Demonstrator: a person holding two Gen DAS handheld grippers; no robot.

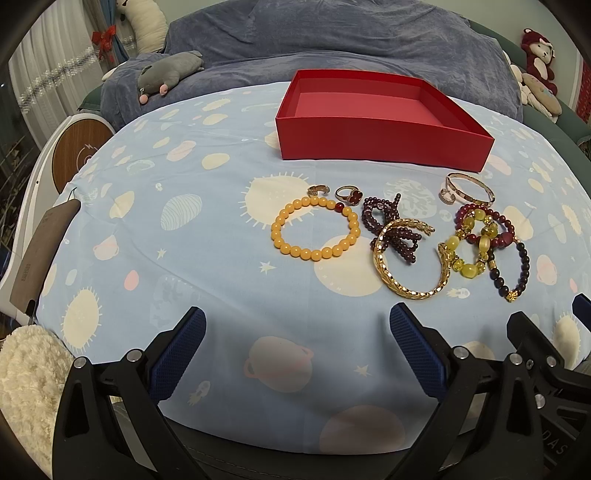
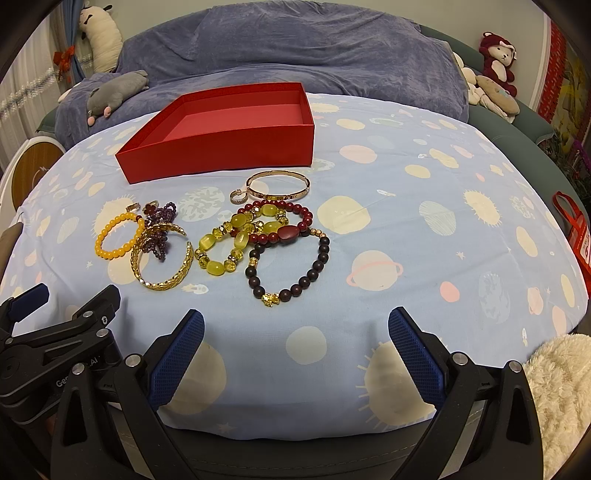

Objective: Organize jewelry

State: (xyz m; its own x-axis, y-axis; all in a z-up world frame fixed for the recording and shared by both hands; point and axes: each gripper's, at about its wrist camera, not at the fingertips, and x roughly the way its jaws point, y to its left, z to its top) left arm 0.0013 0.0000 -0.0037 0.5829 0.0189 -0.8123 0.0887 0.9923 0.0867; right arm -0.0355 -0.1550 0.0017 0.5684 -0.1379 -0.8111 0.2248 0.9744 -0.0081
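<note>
An empty red box (image 1: pixel 373 142) (image 2: pixel 221 158) stands on the blue space-print cloth. In front of it lies a cluster of jewelry: an orange bead bracelet (image 1: pixel 282 221) (image 2: pixel 105 254), a purple bead strand (image 1: pixel 373 218) (image 2: pixel 162 221), a gold open bangle (image 1: pixel 410 290) (image 2: pixel 162 282), a yellow stone bracelet (image 1: pixel 467 267) (image 2: pixel 214 267), a red bead bracelet (image 2: pixel 291 230), a dark bead bracelet (image 1: pixel 524 258) (image 2: pixel 314 269), a rose-gold bangle (image 1: pixel 471 184) (image 2: pixel 280 177) and small rings (image 1: pixel 349 195). My left gripper (image 1: pixel 297 339) and right gripper (image 2: pixel 295 339) both hover open near the front edge, holding nothing.
A blue blanket (image 1: pixel 351 33) and a grey plush (image 1: pixel 166 70) lie behind the box. A red plush monkey (image 2: pixel 496 59) sits at the far right. White fleece (image 2: pixel 561 387) lies at the near right, a round wooden-faced device (image 1: pixel 79 155) at the left.
</note>
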